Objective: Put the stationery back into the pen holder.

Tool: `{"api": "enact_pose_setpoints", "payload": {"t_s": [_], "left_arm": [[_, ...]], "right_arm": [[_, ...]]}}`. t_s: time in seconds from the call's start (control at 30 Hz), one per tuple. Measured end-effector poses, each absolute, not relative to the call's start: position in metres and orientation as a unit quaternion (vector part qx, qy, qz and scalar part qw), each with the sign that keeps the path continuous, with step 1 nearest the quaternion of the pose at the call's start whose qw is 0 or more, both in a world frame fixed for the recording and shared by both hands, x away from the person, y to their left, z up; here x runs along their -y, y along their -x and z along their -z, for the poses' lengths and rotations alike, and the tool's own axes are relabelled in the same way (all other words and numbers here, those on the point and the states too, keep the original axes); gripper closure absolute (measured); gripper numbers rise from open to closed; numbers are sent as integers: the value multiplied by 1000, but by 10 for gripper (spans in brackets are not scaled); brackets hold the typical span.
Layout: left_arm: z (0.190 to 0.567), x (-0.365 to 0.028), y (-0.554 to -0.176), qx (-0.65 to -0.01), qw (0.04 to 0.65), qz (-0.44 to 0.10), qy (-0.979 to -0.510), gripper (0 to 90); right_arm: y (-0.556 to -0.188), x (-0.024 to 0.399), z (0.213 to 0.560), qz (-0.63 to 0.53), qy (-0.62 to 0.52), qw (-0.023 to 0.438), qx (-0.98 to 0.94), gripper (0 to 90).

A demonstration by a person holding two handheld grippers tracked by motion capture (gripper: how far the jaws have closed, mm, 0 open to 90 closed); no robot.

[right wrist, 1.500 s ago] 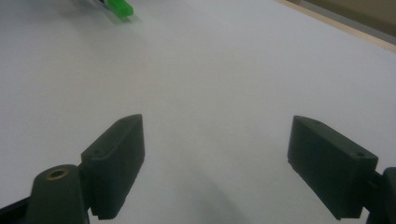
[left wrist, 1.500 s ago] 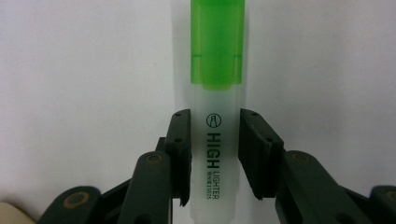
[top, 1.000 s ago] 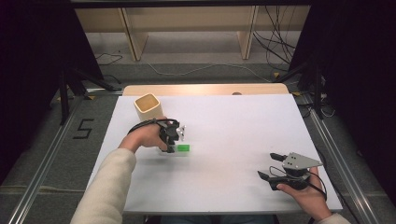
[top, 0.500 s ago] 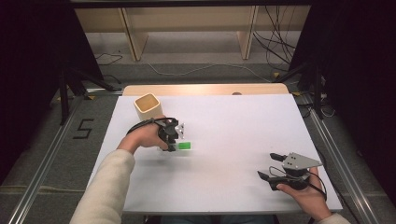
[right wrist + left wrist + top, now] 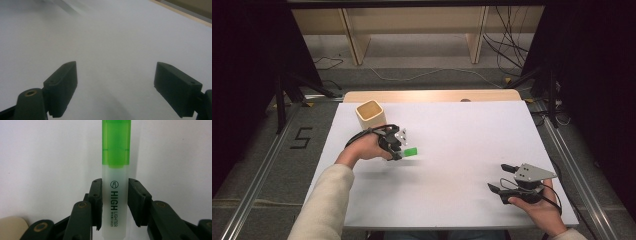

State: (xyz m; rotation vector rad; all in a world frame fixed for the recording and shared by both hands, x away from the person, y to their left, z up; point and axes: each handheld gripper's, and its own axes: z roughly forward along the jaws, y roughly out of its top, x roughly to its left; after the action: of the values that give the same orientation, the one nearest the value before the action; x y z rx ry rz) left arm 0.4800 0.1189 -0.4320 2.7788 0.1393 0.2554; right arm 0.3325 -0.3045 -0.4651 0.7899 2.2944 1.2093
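Right claw [image 5: 501, 177] nearest, jaws spread wide, holding nothing, low over the bare white table [image 5: 462, 130], also seen in its own view [image 5: 115, 87]. Left claw [image 5: 115, 202] farther off, clenched on a highlighter [image 5: 115, 195], jaws pressing both sides of the clear barrel. Green cap [image 5: 116, 143] sticks out beyond the jaw tips, long axis running straight along the jaws. From above, the highlighter [image 5: 410, 151] points right, away from the left hand [image 5: 367, 147]. Wooden cup [image 5: 370, 114] stands just beyond that claw [image 5: 398, 148], apart.

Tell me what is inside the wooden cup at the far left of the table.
From the high view the wooden cup looks empty: only its pale inner wall shows. Its bottom is hidden by the near rim. The highlighter is outside it, clamped in the left gripper.
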Motion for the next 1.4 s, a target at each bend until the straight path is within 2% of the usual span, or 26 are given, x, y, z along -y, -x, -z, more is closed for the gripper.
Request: {"api": "enact_pose_setpoints", "payload": {"t_s": [0.87, 1.4], "left_arm": [[425, -142, -473, -113, 262, -146, -947, 661], [421, -151, -474, -132, 285, -166, -935, 662]], "right_arm": [[-334, 303, 466, -439, -287, 207, -826, 196], [-337, 295, 463, -451, -280, 201, -823, 196]]}}
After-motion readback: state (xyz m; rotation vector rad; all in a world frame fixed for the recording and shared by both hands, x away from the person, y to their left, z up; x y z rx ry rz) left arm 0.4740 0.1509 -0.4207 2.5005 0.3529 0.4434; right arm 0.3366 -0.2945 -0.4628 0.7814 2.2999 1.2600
